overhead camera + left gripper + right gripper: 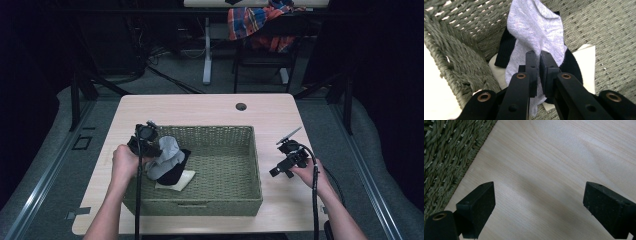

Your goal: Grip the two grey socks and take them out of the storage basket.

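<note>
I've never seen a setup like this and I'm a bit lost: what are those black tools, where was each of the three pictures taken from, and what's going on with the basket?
No robot here: a person at a wooden table holds a two-jawed tool in each hand. The high view looks down from above; the other two come from small cameras riding on the tools, looking along their black jaws.

A woven basket sits on the table. At its left end lie a black sock and a cream cloth. The left hand-held gripper is shut on a light grey sock, which hangs above those two.

The right hand-held gripper waits over bare table right of the basket, its jaws wide apart and holding nothing.

Behind the table, a plaid cloth hangs on a chair.
</note>
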Demonstrator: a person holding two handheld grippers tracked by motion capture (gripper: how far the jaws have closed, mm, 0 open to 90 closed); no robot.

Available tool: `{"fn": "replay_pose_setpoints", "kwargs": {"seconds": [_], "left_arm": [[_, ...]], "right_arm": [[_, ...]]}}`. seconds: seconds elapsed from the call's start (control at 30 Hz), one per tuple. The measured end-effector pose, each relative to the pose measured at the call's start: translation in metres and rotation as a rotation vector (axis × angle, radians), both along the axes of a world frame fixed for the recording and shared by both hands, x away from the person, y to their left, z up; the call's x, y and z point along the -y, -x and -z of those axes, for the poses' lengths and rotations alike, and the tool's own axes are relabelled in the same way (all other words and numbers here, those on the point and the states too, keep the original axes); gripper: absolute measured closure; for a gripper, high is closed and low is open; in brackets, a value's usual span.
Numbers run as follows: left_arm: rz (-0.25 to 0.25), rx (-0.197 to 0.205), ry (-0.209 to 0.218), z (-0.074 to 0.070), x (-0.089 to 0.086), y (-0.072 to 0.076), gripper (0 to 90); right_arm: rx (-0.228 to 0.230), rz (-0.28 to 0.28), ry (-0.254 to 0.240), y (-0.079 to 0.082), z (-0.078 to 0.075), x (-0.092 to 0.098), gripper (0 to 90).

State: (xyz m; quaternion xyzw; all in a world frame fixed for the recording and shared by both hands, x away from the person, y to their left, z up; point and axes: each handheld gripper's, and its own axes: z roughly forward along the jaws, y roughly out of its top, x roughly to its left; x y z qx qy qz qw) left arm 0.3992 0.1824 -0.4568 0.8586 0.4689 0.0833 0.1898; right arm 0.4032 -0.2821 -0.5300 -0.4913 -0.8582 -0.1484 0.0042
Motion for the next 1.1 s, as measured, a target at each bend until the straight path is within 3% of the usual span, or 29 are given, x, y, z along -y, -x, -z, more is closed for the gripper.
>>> {"fn": "replay_pose_setpoints", "kwargs": {"seconds": [0.4,0.63,0.83,0.87,1.1], "left_arm": [[0.003,0.035,0.018,-0.016,-0.006,0.005,86.2],[0.008,0.052,0.019,-0.022,-0.008,0.007,86.2],[0.008,0.068,0.019,-0.028,-0.008,0.008,86.2],[0.006,0.075,0.022,-0.029,-0.009,0.009,86.2],[0.004,0.103,0.02,-0.039,-0.011,0.013,86.2]], "right_arm": [[0.01,0.014,-0.007,0.001,0.001,0.0,10.5],[-0.003,-0.005,0.015,0.0,0.0,0.0,10.4],[0.018,0.024,-0.014,0.002,0.002,-0.001,10.5],[-0.006,-0.012,0.02,0.0,-0.001,0.0,10.5],[-0.003,-0.002,0.015,0.0,0.0,0.0,10.4]]}}
